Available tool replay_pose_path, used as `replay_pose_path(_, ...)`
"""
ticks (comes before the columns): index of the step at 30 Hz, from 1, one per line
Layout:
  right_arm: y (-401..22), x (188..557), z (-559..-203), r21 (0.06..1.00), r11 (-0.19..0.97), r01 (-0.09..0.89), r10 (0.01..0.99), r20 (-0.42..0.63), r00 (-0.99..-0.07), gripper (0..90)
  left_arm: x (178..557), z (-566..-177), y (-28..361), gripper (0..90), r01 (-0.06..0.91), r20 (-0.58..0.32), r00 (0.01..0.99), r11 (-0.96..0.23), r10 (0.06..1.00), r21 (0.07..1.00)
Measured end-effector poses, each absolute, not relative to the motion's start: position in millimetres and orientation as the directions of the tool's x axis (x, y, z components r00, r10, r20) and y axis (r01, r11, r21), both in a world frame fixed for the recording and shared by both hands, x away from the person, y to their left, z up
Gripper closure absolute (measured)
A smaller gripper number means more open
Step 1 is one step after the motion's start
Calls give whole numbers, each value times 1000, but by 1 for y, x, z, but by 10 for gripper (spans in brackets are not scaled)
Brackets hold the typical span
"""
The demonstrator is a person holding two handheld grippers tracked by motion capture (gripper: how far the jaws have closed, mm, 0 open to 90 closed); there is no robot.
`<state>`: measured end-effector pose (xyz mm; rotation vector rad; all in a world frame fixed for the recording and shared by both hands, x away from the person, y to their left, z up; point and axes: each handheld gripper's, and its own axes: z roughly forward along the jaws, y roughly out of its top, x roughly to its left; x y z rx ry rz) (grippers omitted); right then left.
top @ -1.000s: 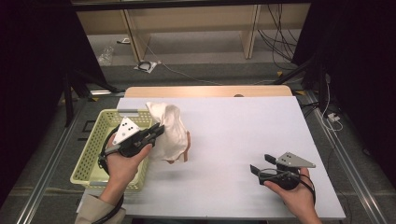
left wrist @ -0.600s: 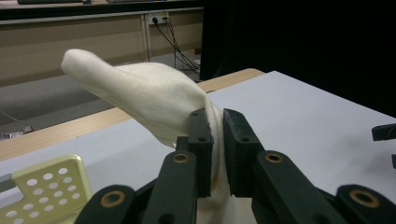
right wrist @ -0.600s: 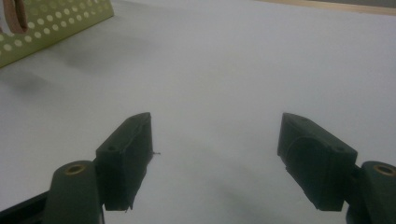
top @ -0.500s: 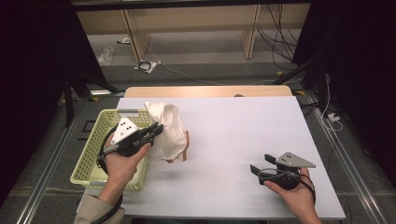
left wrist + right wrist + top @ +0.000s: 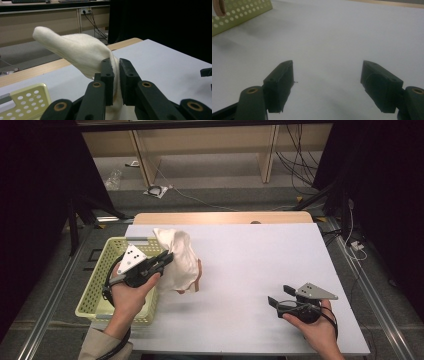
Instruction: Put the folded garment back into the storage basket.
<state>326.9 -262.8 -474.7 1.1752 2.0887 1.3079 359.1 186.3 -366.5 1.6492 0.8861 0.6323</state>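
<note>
A cream cloth [image 5: 178, 260] hangs in the air above the left part of the white table [image 5: 250, 265], pinched by my left gripper [image 5: 167, 258]. In the left gripper view the two black jaws press on a fold of the cloth [image 5: 82, 52], and my left gripper [image 5: 116, 75] is shut on it. A brownish edge shows at the cloth's lower right. My right gripper [image 5: 272, 303] rests low near the table's front right corner, held by a hand. Its jaws stand wide apart with nothing between them, and my right gripper [image 5: 327, 82] looks over bare white tabletop.
A pale yellow-green perforated basket [image 5: 100, 285] stands at the table's left edge, just beside the left hand; a corner of the basket [image 5: 242, 12] lies far off in the right gripper view. A wooden strip [image 5: 225, 217] borders the table's far edge. Cables lie on the floor behind.
</note>
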Motion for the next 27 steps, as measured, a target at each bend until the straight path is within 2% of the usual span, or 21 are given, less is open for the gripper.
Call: replay_pose_path(27,-263,327,-475,874,208,440,823,87,-562,274,359,-363,193,816,221,-41,563,-102,825,970)
